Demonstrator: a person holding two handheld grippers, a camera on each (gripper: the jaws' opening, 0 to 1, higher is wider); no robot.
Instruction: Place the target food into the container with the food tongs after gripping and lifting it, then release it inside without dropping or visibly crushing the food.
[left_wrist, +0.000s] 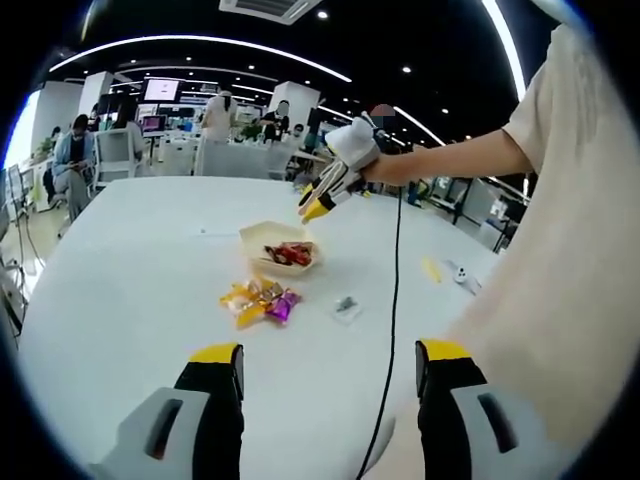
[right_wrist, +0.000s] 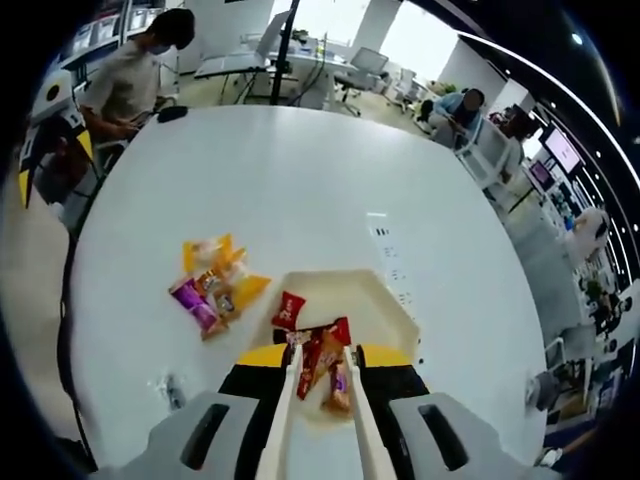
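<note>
A cream container (left_wrist: 252, 237) sits mid-table with red snack packets (left_wrist: 290, 254) inside. A gloved hand holds my right gripper (left_wrist: 325, 198) just above its far right rim. In the right gripper view, my right gripper (right_wrist: 323, 356) is shut on white food tongs (right_wrist: 283, 405). The tong arms reach over the container (right_wrist: 385, 300), and an orange-brown packet (right_wrist: 326, 362) lies between their tips. I cannot tell if the tongs pinch it. A red packet (right_wrist: 290, 310) lies at the container's left edge. My left gripper (left_wrist: 330, 355) stands open and empty above the near table.
A loose pile of yellow, orange and purple snack packets (left_wrist: 260, 300) (right_wrist: 215, 285) lies beside the container. A small clear packet (left_wrist: 347, 307) and a black cable (left_wrist: 394, 300) lie nearby. Small items (left_wrist: 460, 275) sit at the right. People sit at desks beyond the white table (left_wrist: 120, 290).
</note>
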